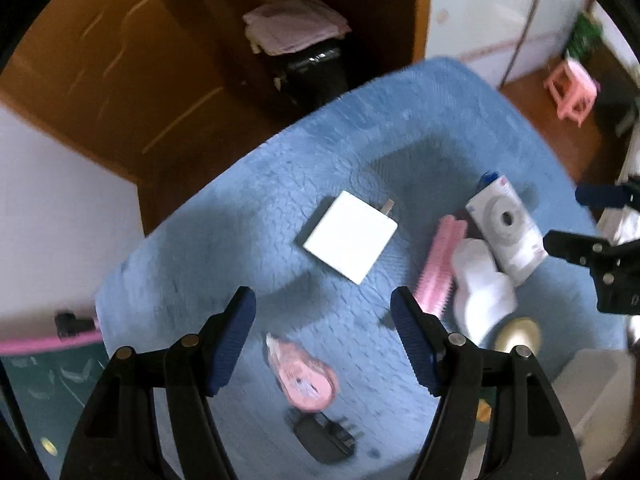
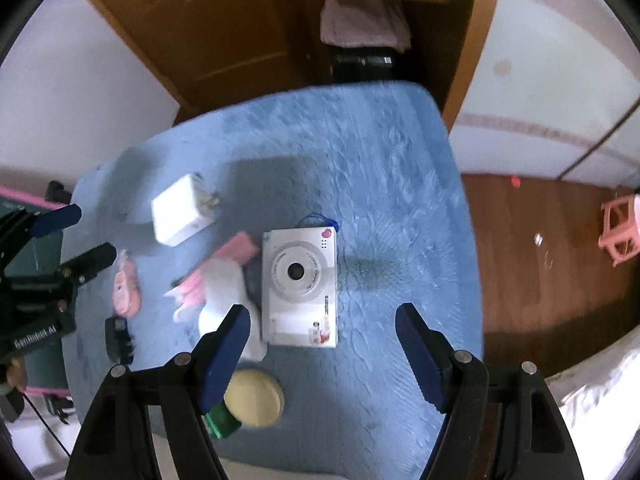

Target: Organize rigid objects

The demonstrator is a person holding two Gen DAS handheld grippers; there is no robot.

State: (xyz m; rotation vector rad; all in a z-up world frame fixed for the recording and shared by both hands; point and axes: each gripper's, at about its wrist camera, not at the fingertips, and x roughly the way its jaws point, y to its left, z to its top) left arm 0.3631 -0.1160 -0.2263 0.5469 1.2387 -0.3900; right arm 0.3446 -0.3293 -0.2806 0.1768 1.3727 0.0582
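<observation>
Several small objects lie on a blue mat (image 1: 280, 184) (image 2: 380, 168). A white charger block (image 1: 349, 237) (image 2: 181, 216) lies mid-mat. A white camera (image 1: 505, 227) (image 2: 300, 278) lies beside a pink comb (image 1: 440, 266) (image 2: 224, 264) and a white object (image 1: 482, 288) (image 2: 224, 296). A pink tape dispenser (image 1: 304, 376) (image 2: 127, 286) and a black plug adapter (image 1: 324, 434) (image 2: 118, 338) lie nearer. My left gripper (image 1: 323, 344) is open above the dispenser. My right gripper (image 2: 322, 354) is open just in front of the camera.
A round cream-coloured lid (image 2: 254, 398) (image 1: 518, 334) and a green item (image 2: 222, 420) sit at the mat's near edge. A wooden cabinet (image 1: 120, 60) (image 2: 224, 24) stands behind the mat. A pink stool (image 1: 572, 90) (image 2: 620, 230) stands on the wooden floor at right.
</observation>
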